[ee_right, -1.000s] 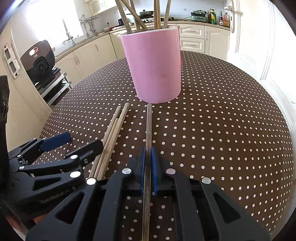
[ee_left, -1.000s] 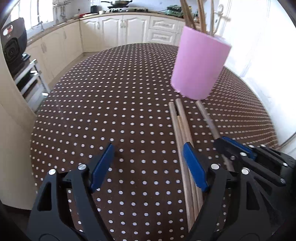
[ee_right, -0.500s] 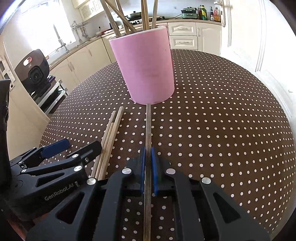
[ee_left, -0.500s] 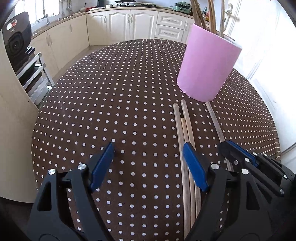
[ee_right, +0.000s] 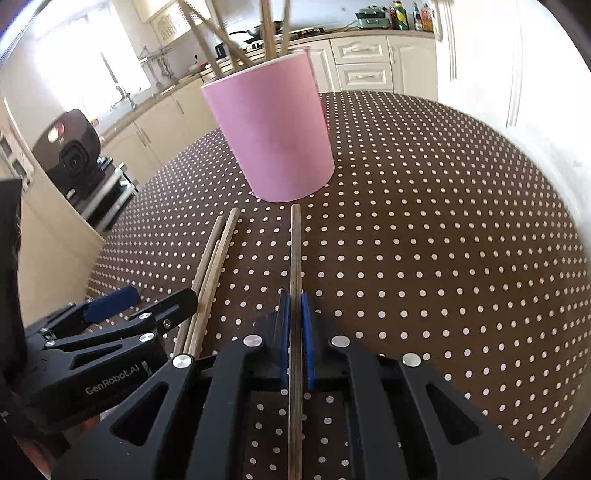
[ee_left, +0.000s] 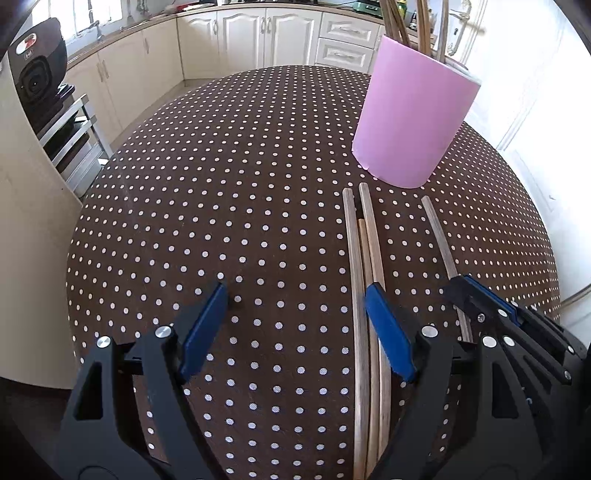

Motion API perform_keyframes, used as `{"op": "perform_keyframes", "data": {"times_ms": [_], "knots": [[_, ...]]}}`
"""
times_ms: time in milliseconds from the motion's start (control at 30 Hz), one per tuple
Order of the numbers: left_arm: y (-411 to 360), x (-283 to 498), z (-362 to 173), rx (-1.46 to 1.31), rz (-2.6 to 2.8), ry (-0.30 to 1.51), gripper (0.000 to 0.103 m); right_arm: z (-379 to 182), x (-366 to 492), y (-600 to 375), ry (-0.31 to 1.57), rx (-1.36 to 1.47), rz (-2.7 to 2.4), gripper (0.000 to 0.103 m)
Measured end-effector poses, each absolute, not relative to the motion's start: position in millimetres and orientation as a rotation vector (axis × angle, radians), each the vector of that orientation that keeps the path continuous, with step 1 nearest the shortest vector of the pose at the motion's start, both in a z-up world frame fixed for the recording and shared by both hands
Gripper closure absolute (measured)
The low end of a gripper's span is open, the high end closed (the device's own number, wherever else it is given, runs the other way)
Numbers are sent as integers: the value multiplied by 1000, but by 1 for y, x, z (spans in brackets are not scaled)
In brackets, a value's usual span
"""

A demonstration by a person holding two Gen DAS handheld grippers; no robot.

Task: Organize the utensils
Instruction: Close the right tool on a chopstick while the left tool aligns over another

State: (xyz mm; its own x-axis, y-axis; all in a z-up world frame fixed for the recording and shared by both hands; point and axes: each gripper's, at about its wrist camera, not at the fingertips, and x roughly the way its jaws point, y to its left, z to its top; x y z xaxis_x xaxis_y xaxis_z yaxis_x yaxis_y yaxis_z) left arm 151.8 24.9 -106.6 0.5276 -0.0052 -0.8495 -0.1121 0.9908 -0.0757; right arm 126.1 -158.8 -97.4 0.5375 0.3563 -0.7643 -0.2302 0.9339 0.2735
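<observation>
A pink cylindrical holder (ee_left: 412, 110) (ee_right: 273, 136) stands on the dotted brown table and holds several wooden chopsticks. My right gripper (ee_right: 295, 299) is shut on a single wooden chopstick (ee_right: 295, 251) that points at the holder's base. The same chopstick (ee_left: 441, 243) and my right gripper (ee_left: 476, 291) show at the right of the left wrist view. Three loose chopsticks (ee_left: 364, 266) (ee_right: 212, 266) lie side by side on the table. My left gripper (ee_left: 295, 295) is open and empty, its right finger over the loose chopsticks.
The round table (ee_left: 221, 206) has a brown cloth with white dots. Cream kitchen cabinets (ee_left: 258, 33) run behind it. A dark appliance (ee_left: 33, 70) sits on a metal rack at the left. A white door (ee_right: 517, 55) is at the right.
My right gripper has drawn back with the chopstick, so its tip is now clear of the holder's base. My left gripper has shifted slightly, staying open.
</observation>
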Motion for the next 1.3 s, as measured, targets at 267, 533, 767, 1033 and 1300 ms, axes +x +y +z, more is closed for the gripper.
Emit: {"op": "perform_keyframes", "data": {"times_ms": [267,533,767,1033,1300], "knots": [[8,155,-106,-104,78,1032,25,-96,123,-168,937,169,354,98],[1,141,-105,-84,77,1037,27,-96,121,-174,936,181,358,98],[22,132,-93,-231,-27,998,27,-95,121,-169,932,167,350,98],[22,139,-98,-145,71,1006,30,-96,122,-167,932,171,350,98],[19,148,-101,-126,51,1021,30,-96,122,-164,927,163,342,98]]}}
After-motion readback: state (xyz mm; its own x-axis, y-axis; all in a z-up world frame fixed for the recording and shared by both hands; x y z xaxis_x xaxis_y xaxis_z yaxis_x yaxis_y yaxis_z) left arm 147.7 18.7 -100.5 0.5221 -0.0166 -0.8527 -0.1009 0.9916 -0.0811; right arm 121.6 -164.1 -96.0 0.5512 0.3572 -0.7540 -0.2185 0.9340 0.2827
